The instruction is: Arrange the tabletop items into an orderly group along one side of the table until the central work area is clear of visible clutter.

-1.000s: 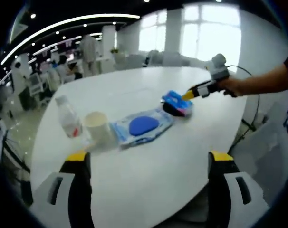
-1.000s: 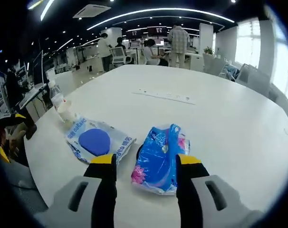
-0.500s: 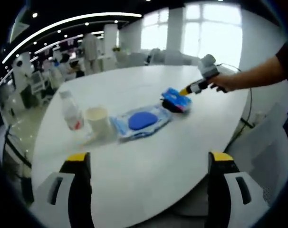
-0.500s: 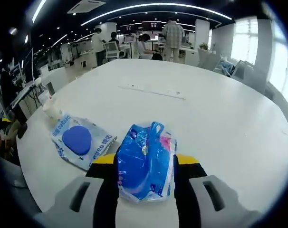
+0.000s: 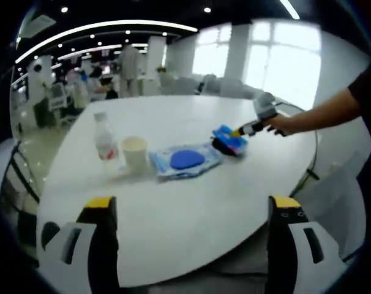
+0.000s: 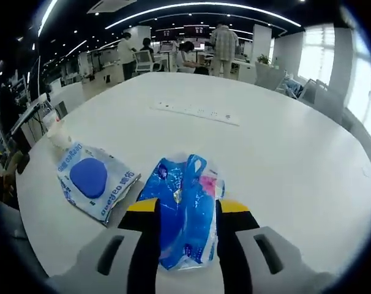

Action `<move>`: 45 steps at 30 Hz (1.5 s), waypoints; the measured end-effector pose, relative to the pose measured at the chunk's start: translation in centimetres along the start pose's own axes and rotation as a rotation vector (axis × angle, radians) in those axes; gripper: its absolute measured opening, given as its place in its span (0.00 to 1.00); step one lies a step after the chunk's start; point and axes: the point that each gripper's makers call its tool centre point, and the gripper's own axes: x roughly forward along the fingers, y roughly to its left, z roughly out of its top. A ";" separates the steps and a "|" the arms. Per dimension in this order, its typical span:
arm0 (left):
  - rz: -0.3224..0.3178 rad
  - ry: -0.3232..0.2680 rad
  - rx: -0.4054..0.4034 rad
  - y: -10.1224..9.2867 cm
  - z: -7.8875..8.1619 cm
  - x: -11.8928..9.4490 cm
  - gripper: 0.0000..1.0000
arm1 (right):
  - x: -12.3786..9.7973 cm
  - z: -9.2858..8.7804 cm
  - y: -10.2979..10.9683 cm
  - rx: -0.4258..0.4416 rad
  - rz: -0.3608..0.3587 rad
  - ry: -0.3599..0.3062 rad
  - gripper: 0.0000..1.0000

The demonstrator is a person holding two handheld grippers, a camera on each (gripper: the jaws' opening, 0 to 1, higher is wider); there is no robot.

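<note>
The right gripper (image 6: 185, 211) now has its two yellow-tipped jaws pressed in against the sides of the blue bag (image 6: 182, 214); a second ago the jaws stood wider, on either side of the bag, so the gap has narrowed until they pinch it. In the left gripper view the camera has pulled back, so the table (image 5: 191, 214) looks smaller and farther than before; the items themselves lie in the same row.

The left gripper (image 5: 191, 211) has its jaws spread wide with nothing between them, over the near edge of the table.

Counted on the table: one bottle (image 5: 104, 142), one cup (image 5: 134, 153), one flat packet (image 5: 184, 162), one blue bag, and one long white strip (image 6: 194, 113) farther back across the tabletop.

The table is round, white and smooth; the bottle is clear plastic with a red-and-white label, standing upright just beside the pale, straight-sided cup; the flat packet is crinkled white film with blue print and a round blue patch at its middle, lying next to the cup; the blue bag is glossy, wrinkled plastic with a pink patch, lying just beyond the packet at the end of the row; a person's hand (image 5: 282, 124) holds the right gripper there.
</note>
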 end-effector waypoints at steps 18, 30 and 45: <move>-0.017 -0.074 0.022 0.1 0.1 -0.2 0.98 | 1.3 -1.0 0.4 -0.004 -0.005 0.049 0.04; -0.021 -0.073 0.016 0.1 0.1 -0.1 0.98 | 0.5 -0.6 0.3 -0.024 -0.011 0.045 0.00; -0.031 -0.068 0.014 -0.2 0.0 -0.1 0.97 | -0.2 2.7 3.6 -0.067 0.053 -0.006 0.00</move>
